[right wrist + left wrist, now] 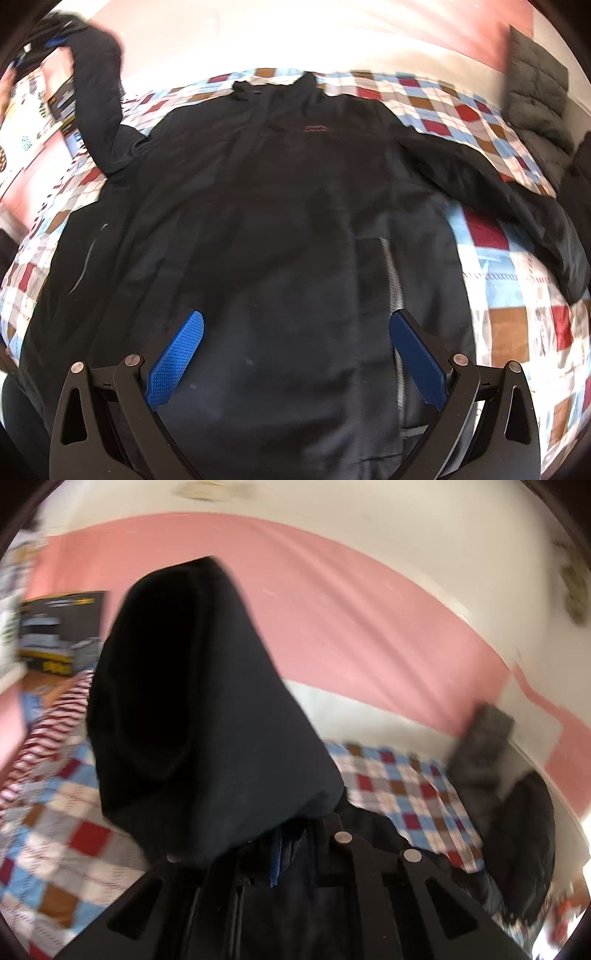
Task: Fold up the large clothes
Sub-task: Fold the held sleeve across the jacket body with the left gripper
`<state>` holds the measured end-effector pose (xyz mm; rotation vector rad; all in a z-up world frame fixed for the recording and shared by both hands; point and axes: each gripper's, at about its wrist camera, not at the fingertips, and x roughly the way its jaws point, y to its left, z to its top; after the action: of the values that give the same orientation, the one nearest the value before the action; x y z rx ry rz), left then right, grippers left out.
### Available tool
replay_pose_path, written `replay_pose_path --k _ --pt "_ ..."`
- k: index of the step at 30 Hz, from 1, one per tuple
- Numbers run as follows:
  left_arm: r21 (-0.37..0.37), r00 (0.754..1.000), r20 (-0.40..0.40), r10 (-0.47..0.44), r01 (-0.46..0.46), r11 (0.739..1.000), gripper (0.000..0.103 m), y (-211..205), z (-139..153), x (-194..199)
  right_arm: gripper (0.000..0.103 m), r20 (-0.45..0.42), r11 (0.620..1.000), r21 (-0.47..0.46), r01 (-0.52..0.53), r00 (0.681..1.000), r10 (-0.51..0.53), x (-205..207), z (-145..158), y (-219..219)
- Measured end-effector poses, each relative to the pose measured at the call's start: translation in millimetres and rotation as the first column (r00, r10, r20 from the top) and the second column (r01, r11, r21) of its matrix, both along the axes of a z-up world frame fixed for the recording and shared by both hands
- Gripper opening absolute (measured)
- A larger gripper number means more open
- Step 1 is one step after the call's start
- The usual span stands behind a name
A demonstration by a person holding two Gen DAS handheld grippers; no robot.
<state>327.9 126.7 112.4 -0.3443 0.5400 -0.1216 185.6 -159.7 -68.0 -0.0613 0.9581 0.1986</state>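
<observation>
A large black jacket (pixel 280 206) lies spread front-up on a checked bedspread (pixel 495 236), collar at the far side. My right gripper (pixel 295 328) hovers open and empty over the jacket's lower front, blue pads (pixel 177 354) wide apart. The jacket's left sleeve (pixel 98 99) is lifted up off the bed at the far left. In the left wrist view my left gripper (pixel 280 849) is shut on that sleeve (pixel 192 709), which drapes over the fingers and hides them. The right sleeve (pixel 517 195) lies stretched out on the bed.
A grey quilted cushion (pixel 535 92) leans on the pink and white wall (pixel 351 609) at the bed's far right, beside a dark garment (pixel 524 845). A red-striped cloth (pixel 48 734) and a dark box (pixel 59 627) sit at the bed's left end.
</observation>
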Motion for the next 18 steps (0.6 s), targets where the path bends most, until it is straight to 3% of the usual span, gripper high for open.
replay_pose_path --k 4,10,14,17,18 --pt "0.003 0.989 -0.077 -0.124 0.125 0.992 0.012 -66 -39 34 0.101 -0.002 0.999 0.014 0.039 0.999 -0.039 0 -4 -22" --pt "0.011 0.951 -0.222 -0.217 0.225 0.974 0.012 -131 -117 69 0.101 -0.016 0.996 0.006 0.090 0.996 -0.090 1 -11 -50" --pt "-0.027 0.903 -0.325 -0.282 0.289 0.957 0.017 -149 -166 81 0.101 -0.019 0.993 -0.001 0.116 0.993 -0.116 4 -15 -63" --pt "-0.058 0.859 -0.395 -0.326 0.331 0.942 0.019 -152 -185 84 0.101 -0.018 0.992 0.001 0.129 0.992 -0.129 10 -15 -68" --pt "-0.058 0.856 -0.396 -0.334 0.339 0.939 0.019 -153 -187 84 0.101 -0.015 0.991 0.002 0.133 0.991 -0.133 12 -14 -70"
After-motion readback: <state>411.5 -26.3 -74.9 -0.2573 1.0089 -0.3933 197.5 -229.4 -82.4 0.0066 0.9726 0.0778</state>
